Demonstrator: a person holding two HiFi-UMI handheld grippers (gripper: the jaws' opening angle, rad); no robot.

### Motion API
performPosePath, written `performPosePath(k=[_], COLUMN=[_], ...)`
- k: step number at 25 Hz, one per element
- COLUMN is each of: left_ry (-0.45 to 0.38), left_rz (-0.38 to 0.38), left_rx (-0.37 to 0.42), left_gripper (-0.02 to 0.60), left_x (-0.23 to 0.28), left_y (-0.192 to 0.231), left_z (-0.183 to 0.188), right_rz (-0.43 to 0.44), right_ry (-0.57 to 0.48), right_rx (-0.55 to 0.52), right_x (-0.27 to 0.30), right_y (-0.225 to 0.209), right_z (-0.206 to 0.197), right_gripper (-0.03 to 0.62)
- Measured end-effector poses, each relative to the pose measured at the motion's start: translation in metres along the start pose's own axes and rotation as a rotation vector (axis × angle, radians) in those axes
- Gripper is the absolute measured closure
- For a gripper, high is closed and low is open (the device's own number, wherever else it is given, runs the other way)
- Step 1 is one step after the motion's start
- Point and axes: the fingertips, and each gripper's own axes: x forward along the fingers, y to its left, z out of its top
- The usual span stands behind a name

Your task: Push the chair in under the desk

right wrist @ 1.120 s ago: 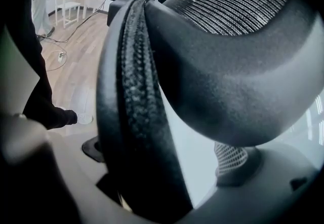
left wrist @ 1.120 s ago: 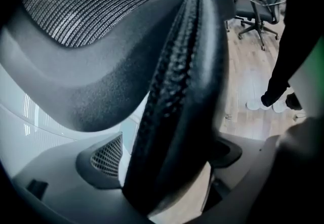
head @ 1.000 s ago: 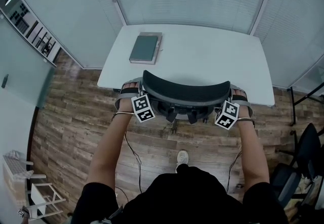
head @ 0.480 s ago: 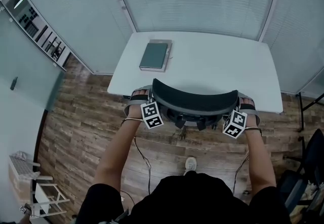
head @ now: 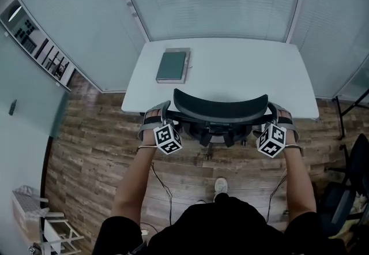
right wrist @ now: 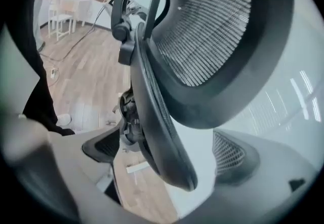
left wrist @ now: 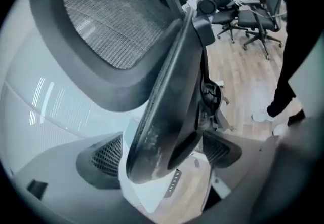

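A black mesh-backed office chair (head: 220, 111) stands with its back over the front edge of the white desk (head: 242, 69). My left gripper (head: 157, 114) holds the back's left side and my right gripper (head: 281, 116) its right side. In the left gripper view the back's dark frame (left wrist: 167, 101) fills the gap of the left gripper (left wrist: 162, 152), pads on either side. The right gripper view shows the right gripper (right wrist: 167, 152) closed around the frame edge (right wrist: 162, 132) the same way, below the mesh (right wrist: 212, 25). The seat is hidden under the back.
A grey-green book (head: 172, 66) lies on the desk's far left. Glass walls with blinds close in the desk on three sides. Other dark office chairs (head: 351, 184) stand at the right and a white rack (head: 40, 225) at the bottom left. My shoe (head: 219, 184) is on the wood floor.
The head view has shifted a little. Both grippers keep their hold on the sides of the chair back, which stays at the desk's front edge.
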Motion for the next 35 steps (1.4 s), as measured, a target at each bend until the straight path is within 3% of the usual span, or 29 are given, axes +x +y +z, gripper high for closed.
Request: performPosePath(k=[4, 9, 12, 14, 16, 20, 22, 29, 35], left_ry=[-0.132, -0.316, -0.432, -0.496, -0.535, -0.581, -0.595, -0.61, -0.587], left_rz=[0.049, 0.032, 0.032, 0.066, 0.119, 0.182, 0.186, 0.141, 0.155], left_rx=[-0.232, -0.501, -0.663, -0.747, -0.782, -0.827, -0.843, -0.883, -0.89], left_gripper=[0.072, 0.074, 0.093, 0.181, 0.262, 0.429, 0.564, 0.569, 0.569], left_x=[-0.033, -0.082, -0.113, -0.134, -0.152, -0.176, -0.184, -0.194, -0.191], left_y=[-0.001, -0.023, -0.026, -0.022, -0.016, -0.01, -0.01, -0.026, -0.025], left_z=[0.011, 0.037, 0.051, 0.054, 0.055, 0.055, 0.056, 0.064, 0.056], right_rz=[-0.011, -0.074, -0.144, -0.192, -0.257, -0.39, -0.4, -0.392, -0.379], right_ry=[-0.116, -0.321, -0.426, -0.481, -0.516, -0.576, -0.596, -0.608, -0.616], right_rx=[0.216, 0.467, 0.561, 0.618, 0.669, 0.762, 0.791, 0.799, 0.773], right_x=[-0.032, -0.087, -0.116, -0.133, -0.147, -0.171, -0.177, -0.192, -0.191], right_y=[0.005, 0.008, 0.009, 0.011, 0.013, 0.013, 0.016, 0.033, 0.037], right_z=[0.017, 0.055, 0.075, 0.084, 0.087, 0.086, 0.089, 0.095, 0.104], right_gripper=[0.02, 0.03, 0.134, 0.25, 0.342, 0.584, 0.589, 0.592, 0.592])
